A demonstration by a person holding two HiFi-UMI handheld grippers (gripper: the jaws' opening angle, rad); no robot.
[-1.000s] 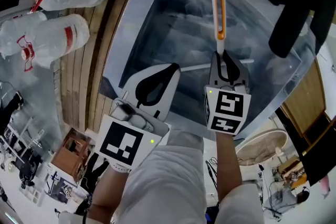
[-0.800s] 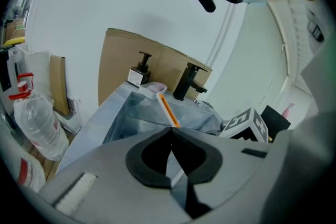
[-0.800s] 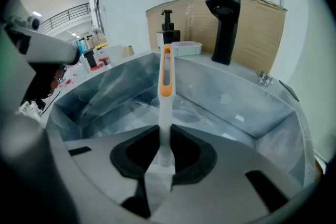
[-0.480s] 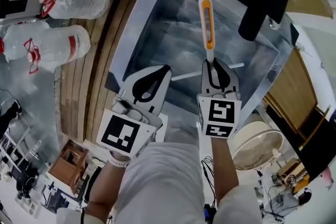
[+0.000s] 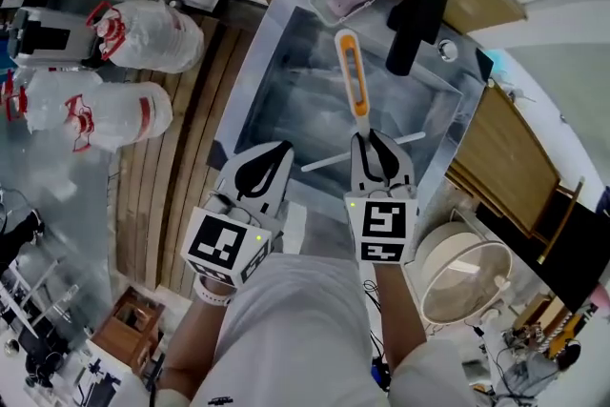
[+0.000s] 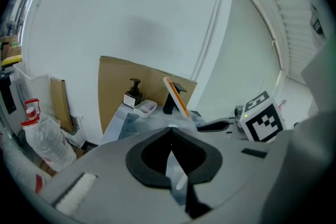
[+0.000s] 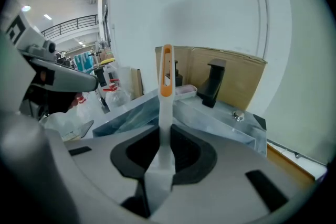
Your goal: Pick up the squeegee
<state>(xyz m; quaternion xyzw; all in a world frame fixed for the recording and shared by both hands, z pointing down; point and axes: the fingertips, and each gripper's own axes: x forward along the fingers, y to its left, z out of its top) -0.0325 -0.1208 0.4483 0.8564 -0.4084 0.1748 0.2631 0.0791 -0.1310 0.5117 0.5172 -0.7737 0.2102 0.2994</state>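
squeegee, just one, clamped in right tongs; left tongs together, empty.

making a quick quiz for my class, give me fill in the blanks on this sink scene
1. The right gripper is shut on the squeegee, whose handle insert is coloured ____.
2. The left gripper, jaws together, holds ____.
3. The faucet at the far edge of the sink is coloured ____.
Missing words: orange; nothing; black.
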